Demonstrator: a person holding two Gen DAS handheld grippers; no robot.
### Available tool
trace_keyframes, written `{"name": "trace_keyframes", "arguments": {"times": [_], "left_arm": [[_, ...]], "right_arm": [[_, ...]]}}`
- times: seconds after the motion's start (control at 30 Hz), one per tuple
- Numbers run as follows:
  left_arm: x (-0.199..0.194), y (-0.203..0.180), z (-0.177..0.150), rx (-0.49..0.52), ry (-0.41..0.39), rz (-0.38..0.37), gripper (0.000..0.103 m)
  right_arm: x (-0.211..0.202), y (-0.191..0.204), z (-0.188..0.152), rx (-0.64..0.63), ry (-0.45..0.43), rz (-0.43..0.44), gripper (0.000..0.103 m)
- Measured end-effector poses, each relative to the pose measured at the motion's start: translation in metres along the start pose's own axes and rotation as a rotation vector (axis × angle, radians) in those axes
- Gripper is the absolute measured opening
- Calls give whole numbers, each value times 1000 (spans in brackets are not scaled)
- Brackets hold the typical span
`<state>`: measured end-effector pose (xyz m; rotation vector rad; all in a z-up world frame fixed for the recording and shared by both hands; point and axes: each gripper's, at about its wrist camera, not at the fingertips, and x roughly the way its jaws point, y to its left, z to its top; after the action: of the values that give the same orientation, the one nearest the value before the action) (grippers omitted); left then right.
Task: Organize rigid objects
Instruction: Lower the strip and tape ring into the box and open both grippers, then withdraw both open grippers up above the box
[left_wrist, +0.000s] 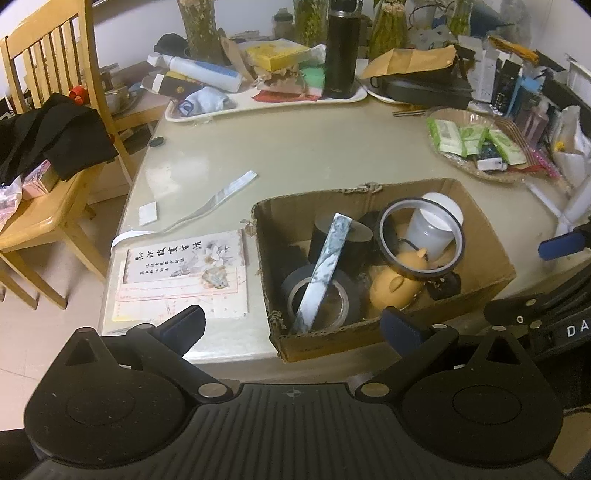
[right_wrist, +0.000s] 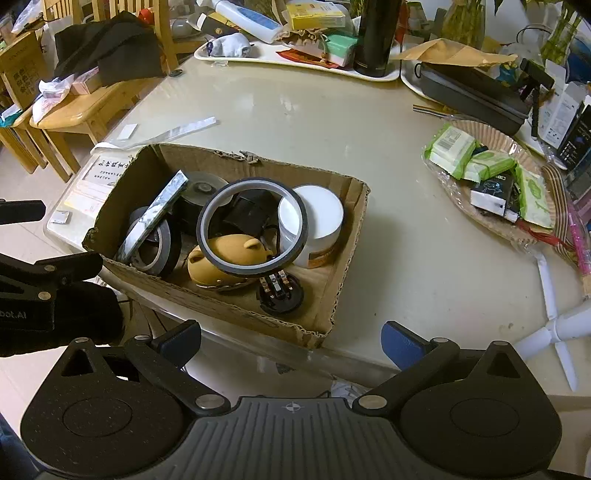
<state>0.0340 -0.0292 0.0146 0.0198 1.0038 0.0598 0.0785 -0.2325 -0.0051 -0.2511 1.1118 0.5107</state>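
I am watching both tools hanging spread wide and empty at the near edge of the worktop (left_wrist: 295, 155), and I am weighing what could go wrong.

Starting at the left, the left tool (left_wrist: 291, 325) is hovering with nothing between its blue pads, just above the printed paper sheets (left_wrist: 184, 273) and the near left corner of the cardboard box (left_wrist: 491, 266). That box is sitting close to the worktop's near edge, its torn corrugated rim soft and ragged; I am judging that a nudge from either tool could push it off.

Inside the box, the task's rigid things are lying piled. The long marbled bar (left_wrist: 325, 266) is leaning steeply through the grey tape roll (left_wrist: 317, 295), so lifting either one is likely to drag the other. Next to them the thin dark-rimmed tape ring (right_wrist: 251, 225) is standing tilted on edge, propped on the smooth tan animal-shaped figure (right_wrist: 225, 254) and leaning against the white cylindrical jar (right_wrist: 314, 225); it looks ready to roll or topple if anything beside it is disturbed. The jar's smooth, slick-looking wall may slip between flat pads. A small round black part with metal contacts (right_wrist: 279, 293) is lying on the box floor near the front wall, awkward to reach.

On the right, the right tool (right_wrist: 291, 339) is likewise released and holding nothing, below the box's near right corner. Farther right, the woven basket (right_wrist: 480, 136) of green packets is sitting well apart.
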Motion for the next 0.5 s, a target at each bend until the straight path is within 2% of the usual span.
{"name": "trace_keyframes", "arguments": {"times": [0.5], "left_arm": [[2, -7, 0, 39, 15, 5, 103]], "right_arm": [[2, 2, 0, -17, 8, -13, 103]]}}
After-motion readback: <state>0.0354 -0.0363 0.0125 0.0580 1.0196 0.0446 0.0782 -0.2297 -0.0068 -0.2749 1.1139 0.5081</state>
